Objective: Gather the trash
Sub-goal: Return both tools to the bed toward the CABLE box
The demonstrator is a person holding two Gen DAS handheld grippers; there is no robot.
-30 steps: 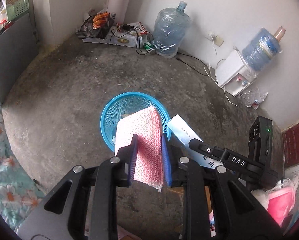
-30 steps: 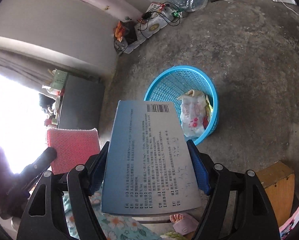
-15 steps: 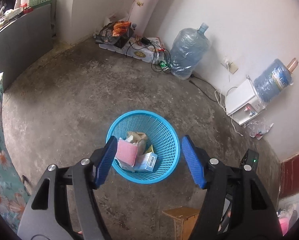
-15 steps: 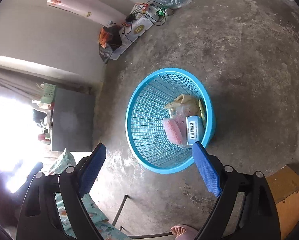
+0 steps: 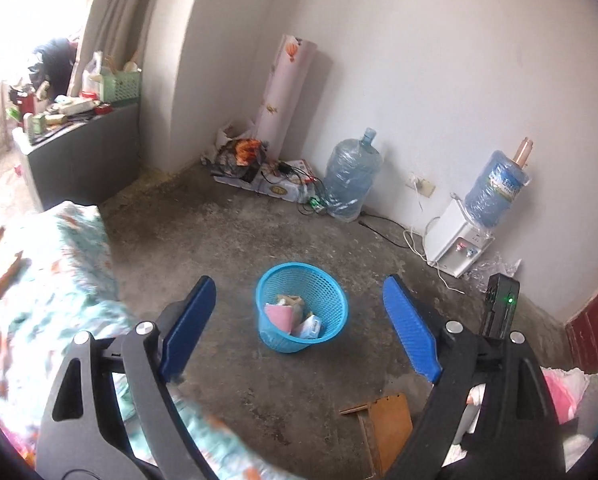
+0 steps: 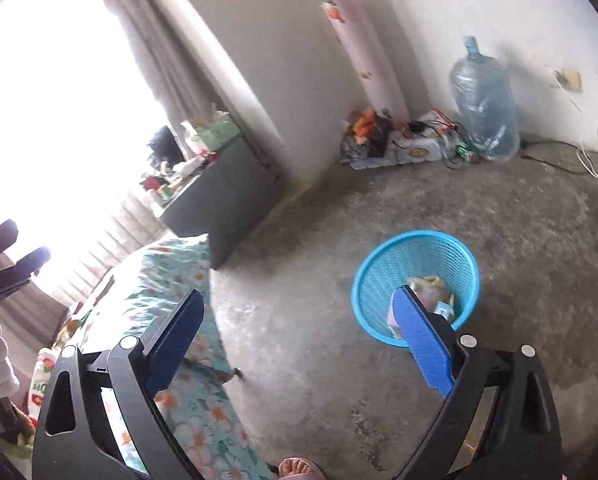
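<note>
Both grippers hang above the concrete floor with nothing in them: the left gripper has its 2 blue pads spread wide, and the right gripper is spread just as wide, its right pad overlapping the near rim of the basket in that view. The blue mesh basket stands upright on the floor, framed between the left gripper's pads, and holds the collected trash: a pink scouring pad leaning at the left side, a small barcoded box touching it on the right, and crumpled beige wrappers behind them. In the right wrist view the same basket sits well apart from the floral bedding on the left. Along the far wall stand an empty water jug, a pile of cables and boxes beside it, a rolled floral mat upright in the corner, and a white water dispenser with a blue bottle on top. A wooden stool sits near the left gripper's right finger
</note>
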